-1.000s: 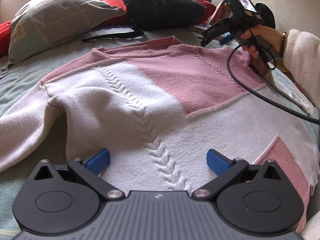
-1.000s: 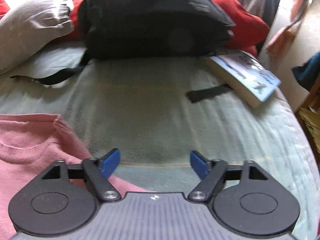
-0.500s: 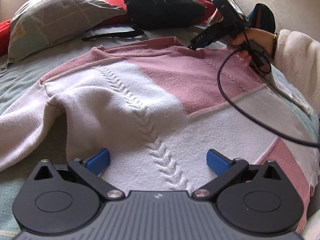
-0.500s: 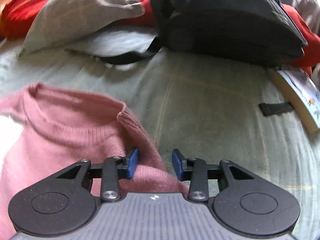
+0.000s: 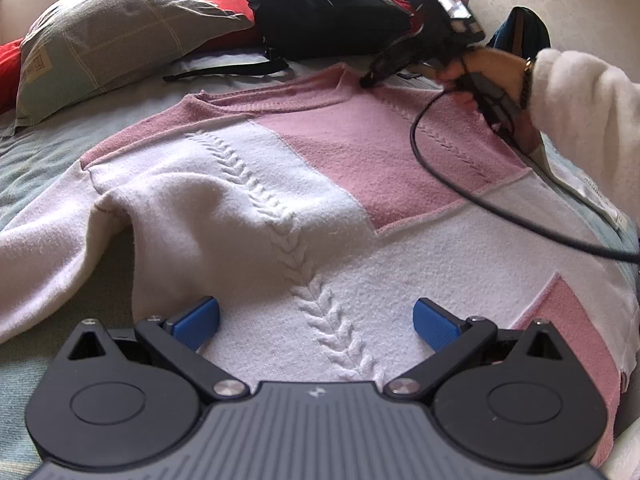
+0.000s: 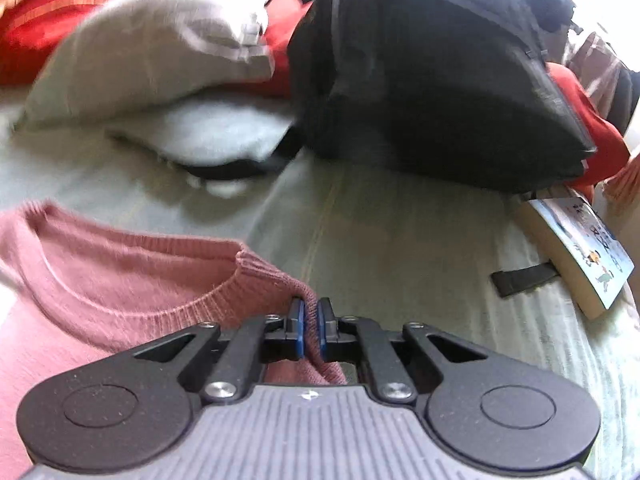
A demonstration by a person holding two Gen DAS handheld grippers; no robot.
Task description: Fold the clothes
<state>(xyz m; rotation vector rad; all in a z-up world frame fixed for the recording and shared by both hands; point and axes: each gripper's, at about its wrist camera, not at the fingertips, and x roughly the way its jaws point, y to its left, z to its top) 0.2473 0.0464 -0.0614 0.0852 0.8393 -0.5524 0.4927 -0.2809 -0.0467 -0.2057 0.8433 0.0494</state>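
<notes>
The pink-and-white sweater lies spread flat on the bed. The right gripper pinches its collar edge at the shoulder; the left gripper hovers spread wide over the hem. At 12 o'clock a black backpack and grey pillow crowd the head of the bed, a book at 2 o'clock; bare sheet lies between.

Pink-and-white cable-knit sweater
</notes>
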